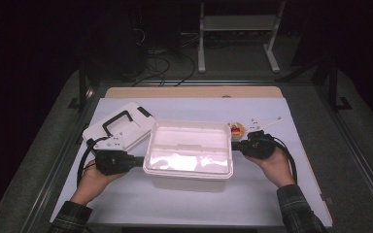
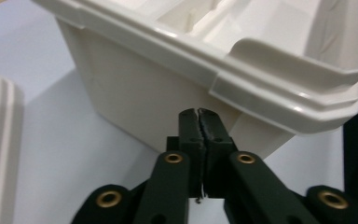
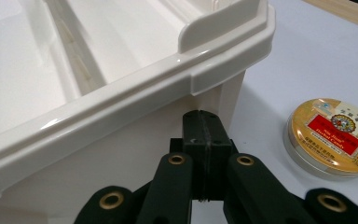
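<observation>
The table is covered by a pale sheet (image 1: 252, 109), with a strip of bare wood (image 1: 194, 92) showing along its far edge and dark metal rails running down both sides. Beyond it the room is dim: grey floor, a tangle of black cables (image 1: 162, 65), and the white legs of a stand (image 1: 238, 34) at the back. In the middle of the sheet sits an open white box (image 1: 189, 150), brightly lit and glaring inside. Its lid (image 1: 119, 127), white with a black handle, lies flat just beside the box on the left, toward the far side. A small round tin (image 1: 236, 129) with a gold and red top rests on the sheet by the box's right far corner. A person in plaid sleeves holds a gripper at each short end of the box. The left gripper (image 2: 200, 114) has its jaws pressed together with nothing between them, tips up against the box wall just under the rim. The right gripper (image 3: 204, 116) is the same, jaws closed on nothing, tips tucked under the rim at the opposite end, the tin lying near it on the sheet.
</observation>
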### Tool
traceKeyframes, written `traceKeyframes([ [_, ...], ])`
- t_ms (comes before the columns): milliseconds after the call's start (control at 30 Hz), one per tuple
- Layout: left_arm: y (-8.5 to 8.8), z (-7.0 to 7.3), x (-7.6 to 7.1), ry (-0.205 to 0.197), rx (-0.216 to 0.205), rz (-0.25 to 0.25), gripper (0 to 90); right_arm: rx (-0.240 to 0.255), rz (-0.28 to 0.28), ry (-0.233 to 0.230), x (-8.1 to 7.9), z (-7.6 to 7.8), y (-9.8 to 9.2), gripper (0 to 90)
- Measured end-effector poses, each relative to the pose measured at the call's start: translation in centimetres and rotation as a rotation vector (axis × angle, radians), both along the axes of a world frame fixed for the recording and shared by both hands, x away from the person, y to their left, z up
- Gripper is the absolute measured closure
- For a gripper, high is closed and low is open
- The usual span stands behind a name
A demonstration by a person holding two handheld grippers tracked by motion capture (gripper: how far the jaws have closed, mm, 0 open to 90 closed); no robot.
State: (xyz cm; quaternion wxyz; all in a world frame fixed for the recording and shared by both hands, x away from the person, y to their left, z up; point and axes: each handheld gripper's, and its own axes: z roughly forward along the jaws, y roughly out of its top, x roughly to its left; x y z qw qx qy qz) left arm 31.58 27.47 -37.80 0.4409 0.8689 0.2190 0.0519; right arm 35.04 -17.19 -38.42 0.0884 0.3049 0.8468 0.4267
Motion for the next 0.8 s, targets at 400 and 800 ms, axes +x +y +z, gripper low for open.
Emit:
traceKeyframes([
  [400,1.6,-2.8,-1.4,0.02,0.216,0.158,27.1,-0.068,-0.009,0.003,-1.1,0.2,-0.9,65.1],
  [800,1.9,-6.2,-2.9,0.03,0.319,0.214,2.5,-0.075,-0.03,0.0,-1.8,1.3,-2.6,58.5],
])
